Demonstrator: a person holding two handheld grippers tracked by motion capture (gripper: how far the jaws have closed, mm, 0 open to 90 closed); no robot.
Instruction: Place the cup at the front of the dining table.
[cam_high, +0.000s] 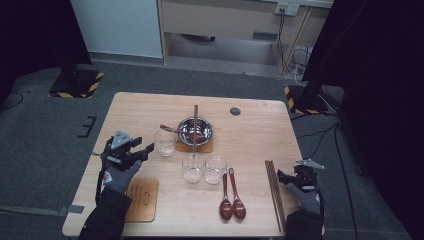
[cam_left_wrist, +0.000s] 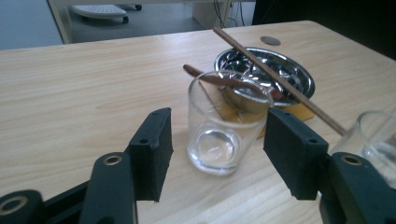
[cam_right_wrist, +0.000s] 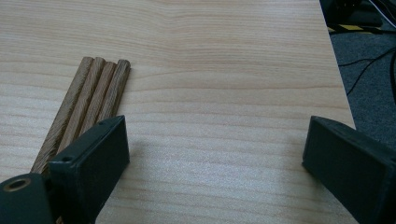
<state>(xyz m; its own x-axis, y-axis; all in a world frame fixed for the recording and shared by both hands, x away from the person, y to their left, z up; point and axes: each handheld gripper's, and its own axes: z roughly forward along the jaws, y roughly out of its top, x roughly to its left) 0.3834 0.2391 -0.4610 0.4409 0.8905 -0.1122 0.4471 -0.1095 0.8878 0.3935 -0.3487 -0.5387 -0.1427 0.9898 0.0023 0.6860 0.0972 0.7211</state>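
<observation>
My left gripper (cam_left_wrist: 217, 154) has its jaws apart, pads clear of the small clear glass tumbler (cam_left_wrist: 224, 123), which stands upright on the pale wooden bench (cam_left_wrist: 70, 88) just before the shiny steel bowl (cam_left_wrist: 275, 70). My right gripper (cam_right_wrist: 217, 163) has its jaws wide, holding nothing, beside four brown wooden chopsticks (cam_right_wrist: 91, 98) lying flat.

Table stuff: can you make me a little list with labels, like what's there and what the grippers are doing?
glasses: three clear ones; one beside the bowl, two in front of it
bowl: shiny metal on a coaster, a spoon and a chopstick resting in it
spoons: two dark red side by side
chopsticks: bundle near right edge
left gripper: open, facing the glass, not touching
right gripper: open, beside the chopsticks
</observation>
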